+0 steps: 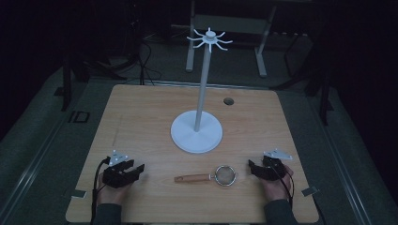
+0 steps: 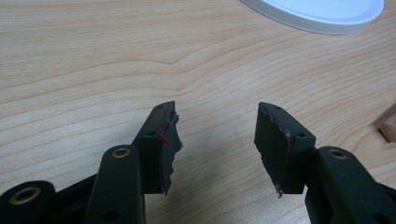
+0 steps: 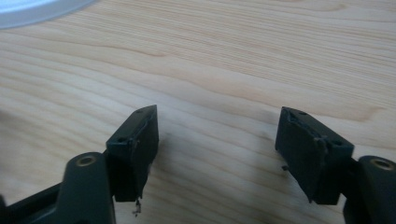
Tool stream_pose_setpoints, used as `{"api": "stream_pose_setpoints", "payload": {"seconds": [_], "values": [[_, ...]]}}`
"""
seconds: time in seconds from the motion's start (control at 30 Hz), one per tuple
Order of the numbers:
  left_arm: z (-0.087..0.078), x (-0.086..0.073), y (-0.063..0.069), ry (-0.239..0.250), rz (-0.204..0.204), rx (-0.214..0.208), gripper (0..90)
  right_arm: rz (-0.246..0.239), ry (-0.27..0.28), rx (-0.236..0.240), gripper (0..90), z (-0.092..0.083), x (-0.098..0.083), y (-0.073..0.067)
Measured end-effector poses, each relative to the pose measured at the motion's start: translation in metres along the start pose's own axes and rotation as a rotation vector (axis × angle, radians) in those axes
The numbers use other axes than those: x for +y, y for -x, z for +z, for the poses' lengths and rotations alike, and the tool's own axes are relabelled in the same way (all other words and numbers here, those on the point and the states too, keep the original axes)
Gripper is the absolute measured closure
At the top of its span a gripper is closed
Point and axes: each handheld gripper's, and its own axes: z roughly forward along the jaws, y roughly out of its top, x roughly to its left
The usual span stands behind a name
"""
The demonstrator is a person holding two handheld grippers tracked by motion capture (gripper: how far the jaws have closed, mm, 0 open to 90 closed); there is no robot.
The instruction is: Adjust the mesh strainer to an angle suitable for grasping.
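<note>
Left gripper (image 1: 123, 172) and right gripper (image 1: 263, 169) rest at the near edge, jaws wide apart, holding nothing. Between them the strainer (image 1: 224, 176) lies untouched. Beyond, the hook stand (image 1: 196, 136) hangs bare; work seemingly unstarted.

Wooden table (image 1: 141, 122), grey floor (image 1: 42, 136), metal desk frame (image 1: 225, 28) behind
</note>
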Motion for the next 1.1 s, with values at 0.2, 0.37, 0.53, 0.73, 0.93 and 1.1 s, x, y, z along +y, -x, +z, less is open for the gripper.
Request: {"api": "stream_pose_setpoints", "payload": {"seconds": [0.2,0.37,0.53,0.73,0.93,1.1], "values": [[-0.001,-0.001,-0.002,0.005,-0.002,0.003,48.8,0.027,0.021,0.059,44.1,-0.008,0.004,-0.003],[-0.002,-0.001,-0.001,0.007,0.004,0.004,48.8,-0.012,0.037,0.075,47.5,-0.016,0.009,-0.010],[-0.001,-0.001,-0.002,0.007,0.001,0.003,48.8,-0.074,0.051,0.099,45.3,-0.025,0.019,-0.019],[-0.002,-0.001,-0.002,0.013,0.002,0.000,48.8,-0.164,0.015,0.133,45.3,-0.026,0.031,-0.029],[-0.001,-0.001,-0.002,0.014,0.004,-0.005,48.8,-0.229,0.009,0.160,46.0,-0.027,0.040,-0.040],[-0.001,0.000,-0.002,0.015,0.004,-0.008,48.8,-0.360,-0.007,0.204,46.2,-0.026,0.053,-0.060]]}}
